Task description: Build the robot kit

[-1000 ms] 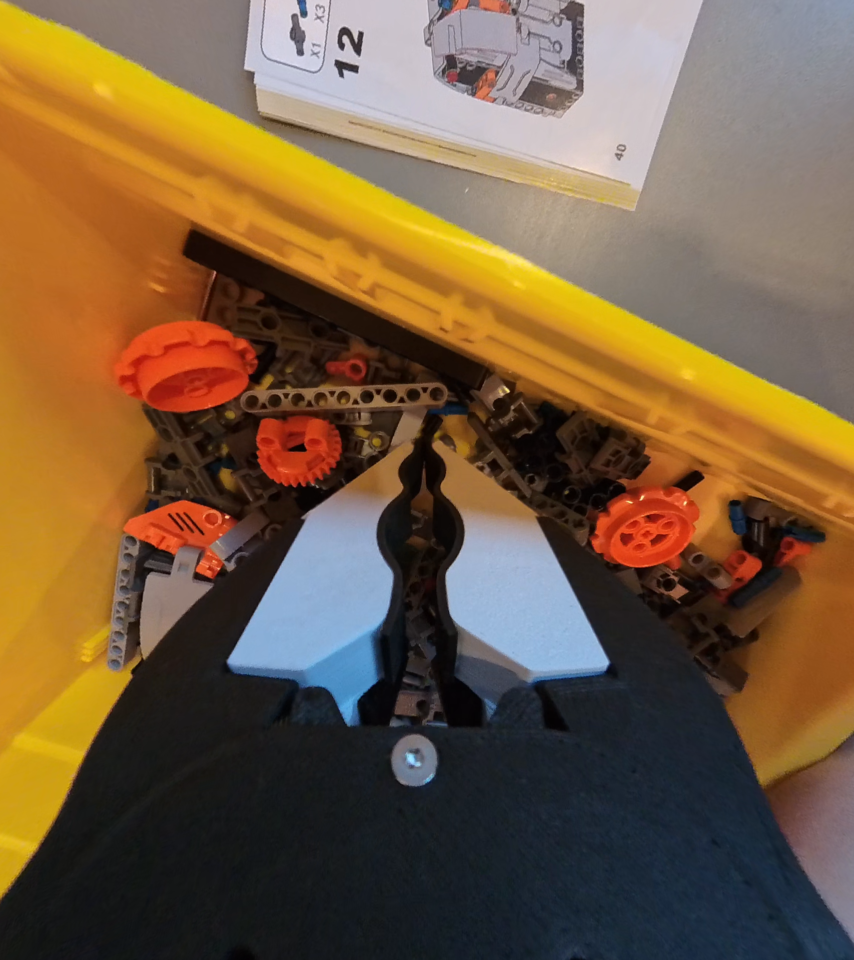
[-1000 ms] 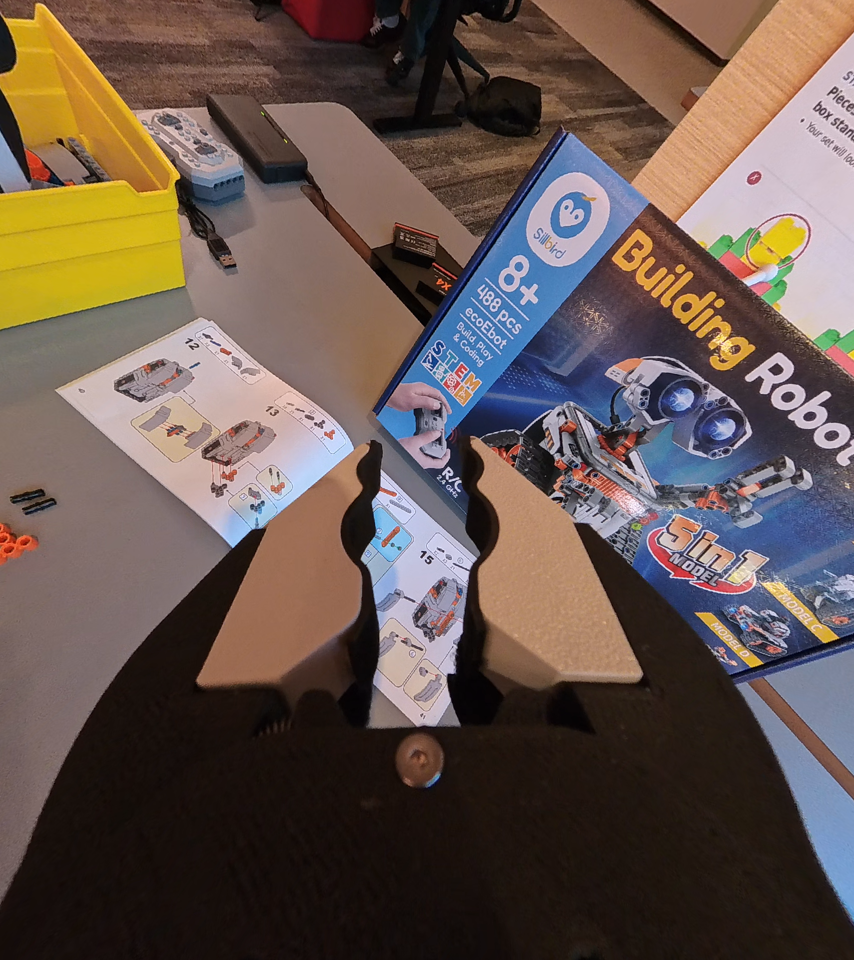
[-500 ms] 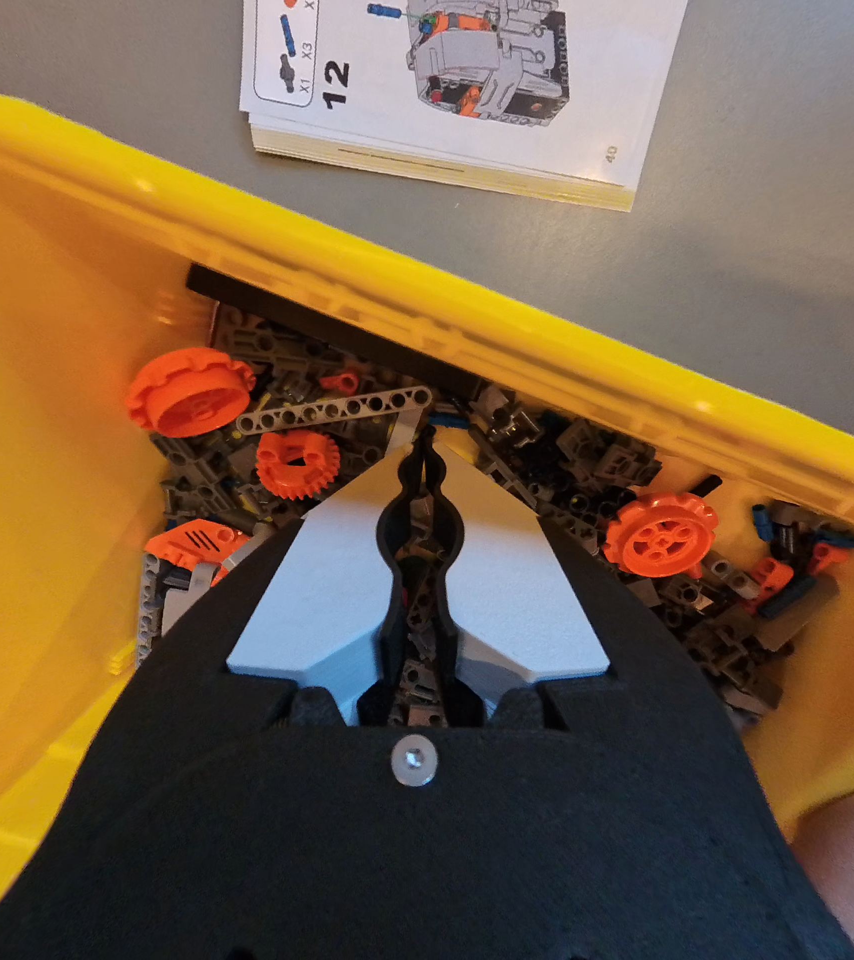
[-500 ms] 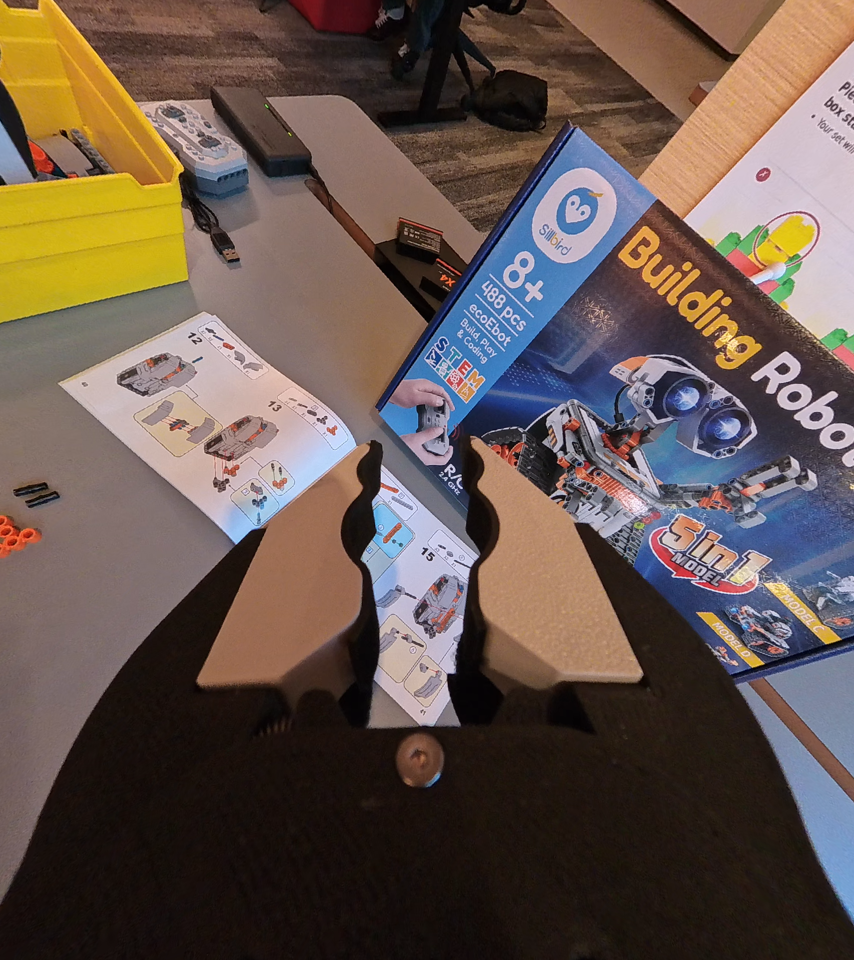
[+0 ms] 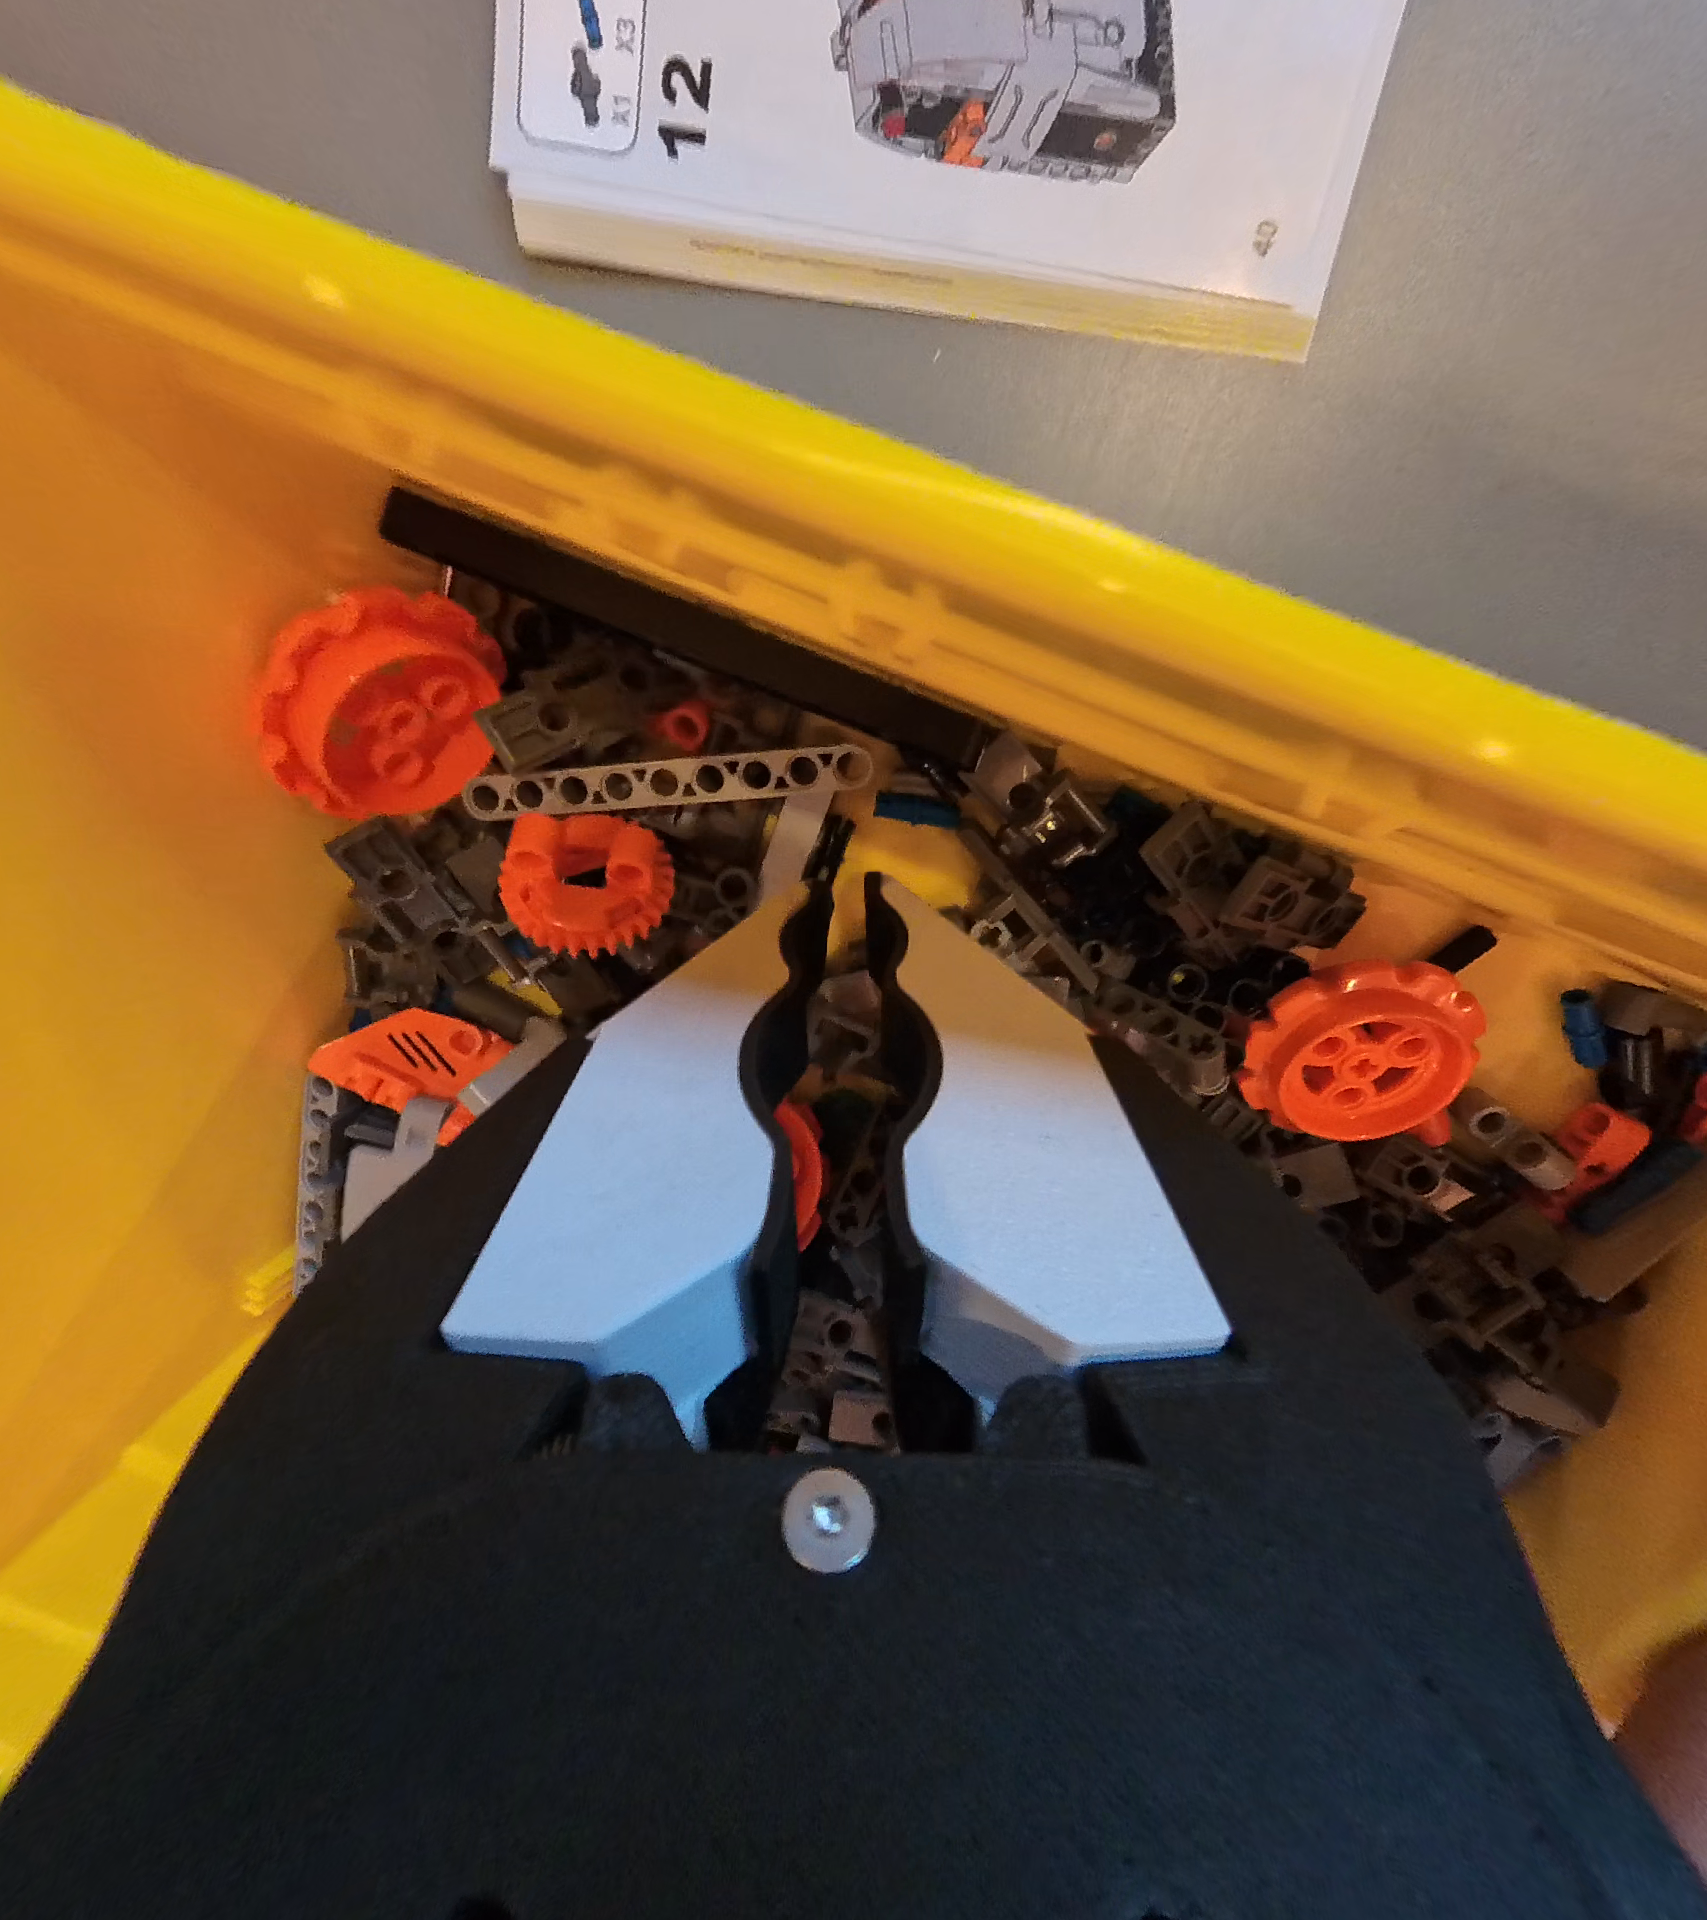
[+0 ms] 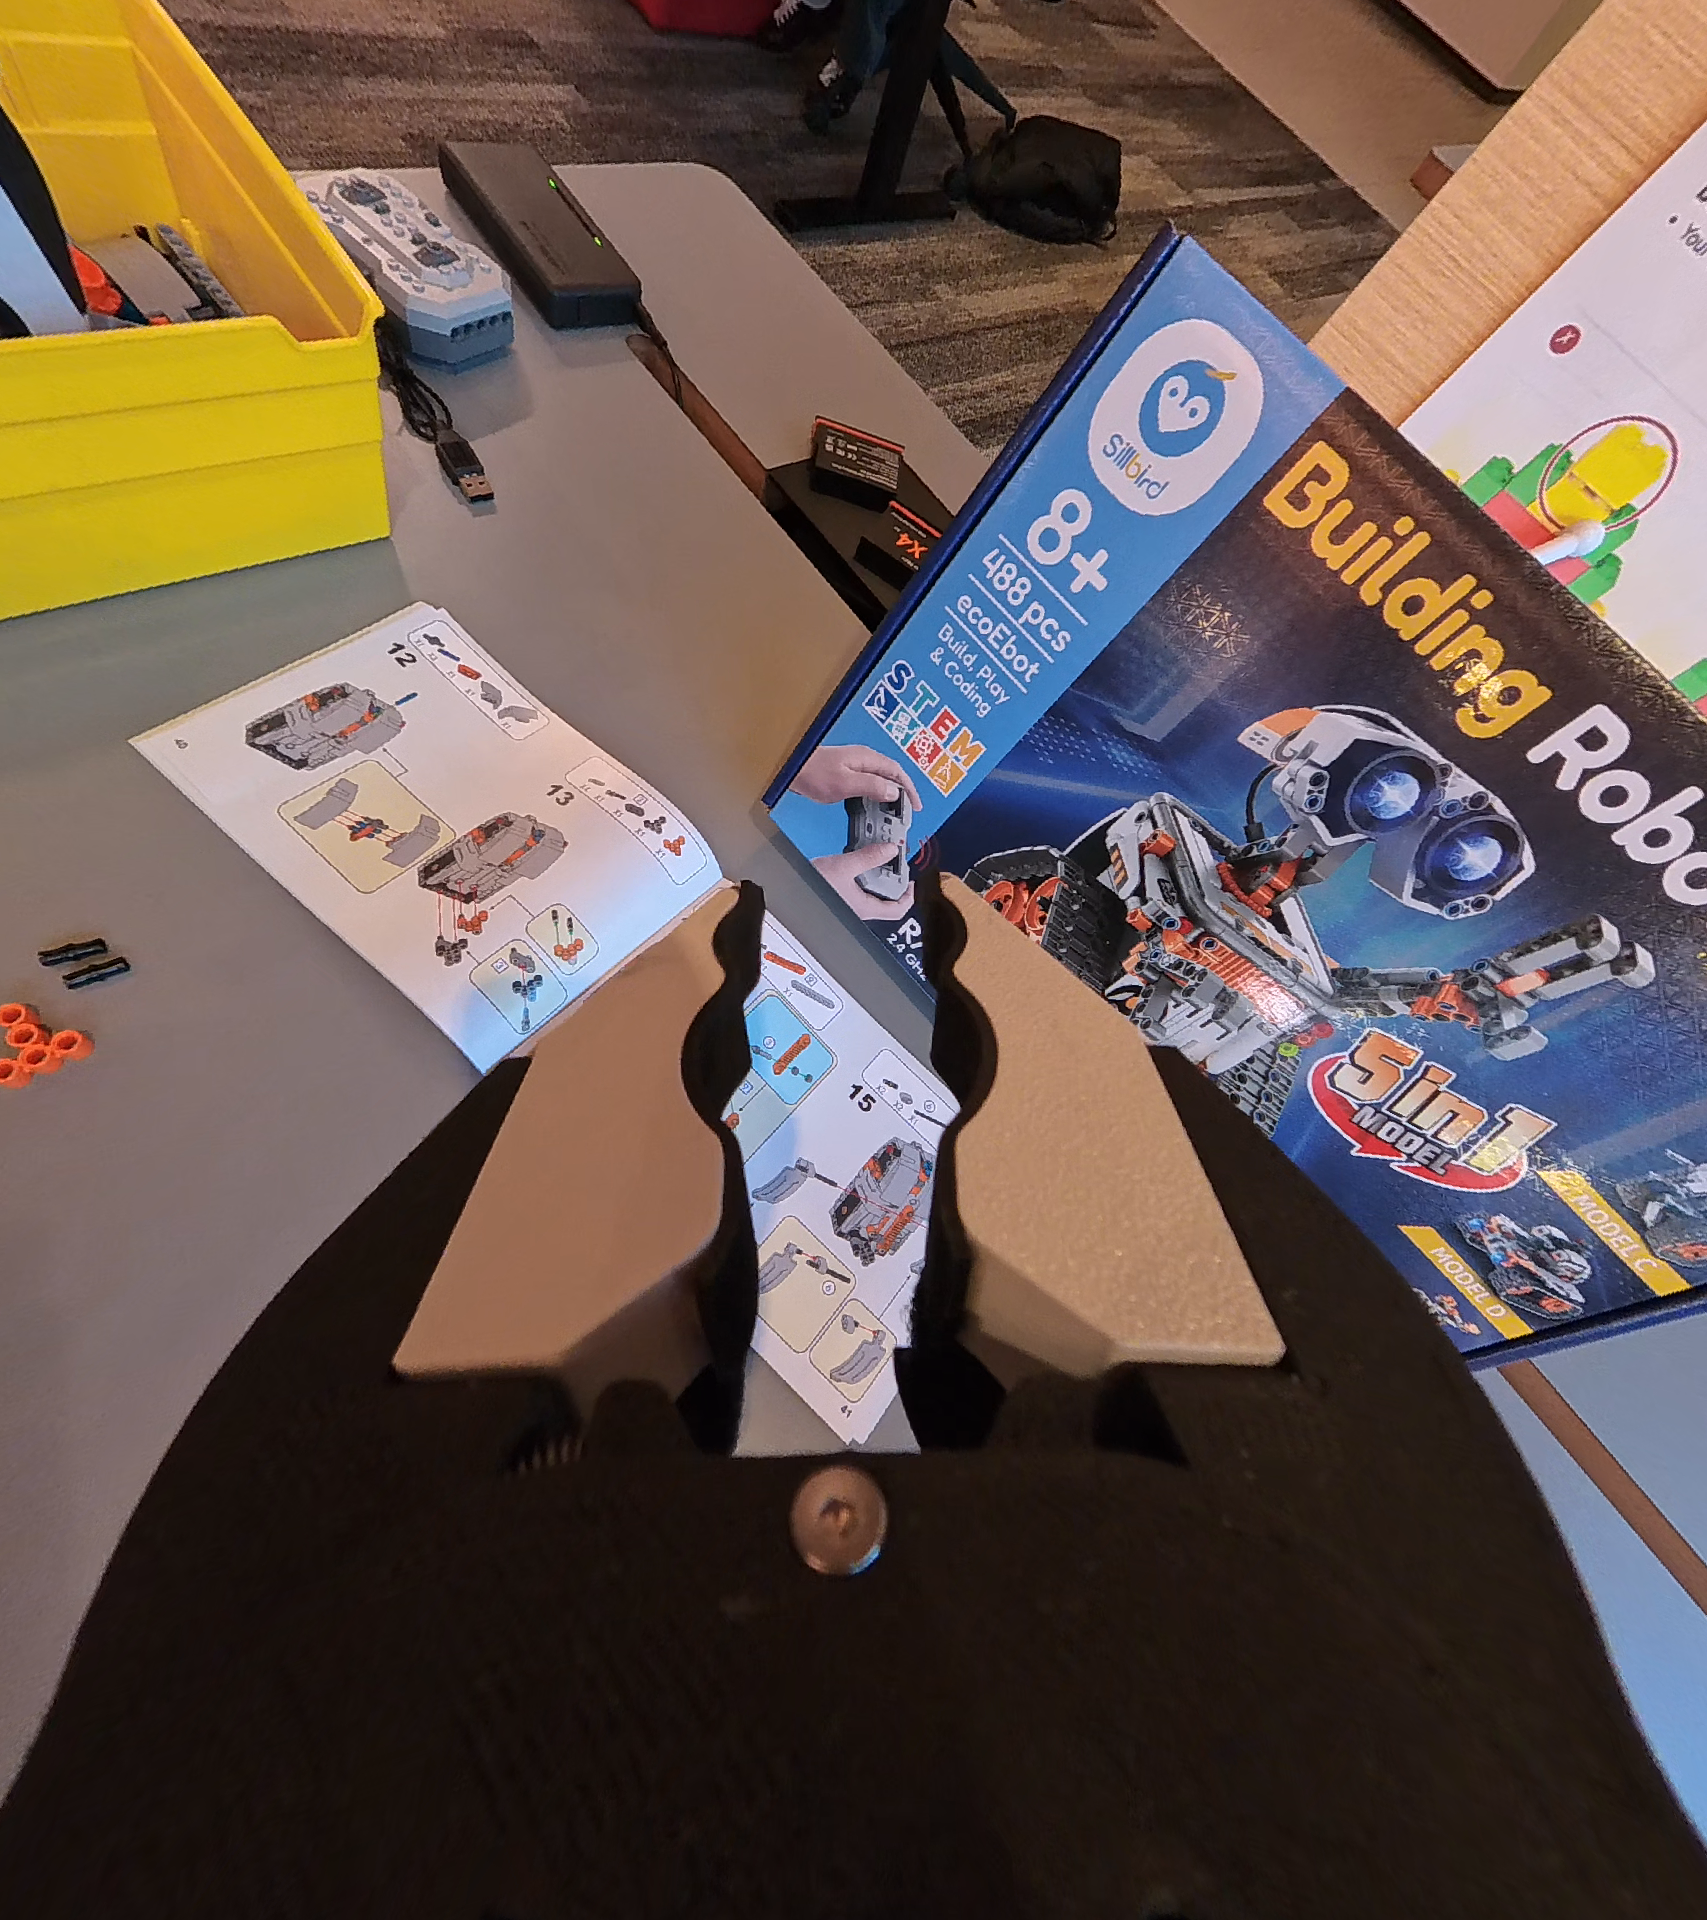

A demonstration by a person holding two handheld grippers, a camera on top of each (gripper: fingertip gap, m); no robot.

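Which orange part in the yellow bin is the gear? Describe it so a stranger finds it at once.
Look in the yellow bin, at the heap of grey and black parts. Just below the long grey holed beam, left of the left gripper, lies the orange gear. Unlike the orange wheels nearby, it is smaller, with fine teeth round its rim.

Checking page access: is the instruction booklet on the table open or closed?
Open: the instruction booklet lies spread flat, printed pages up, under the open right gripper.

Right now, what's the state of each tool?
Left tool: nearly shut in the bin, black pin at its tips; grip cannot be told.
Right tool: open, empty, above the booklet.
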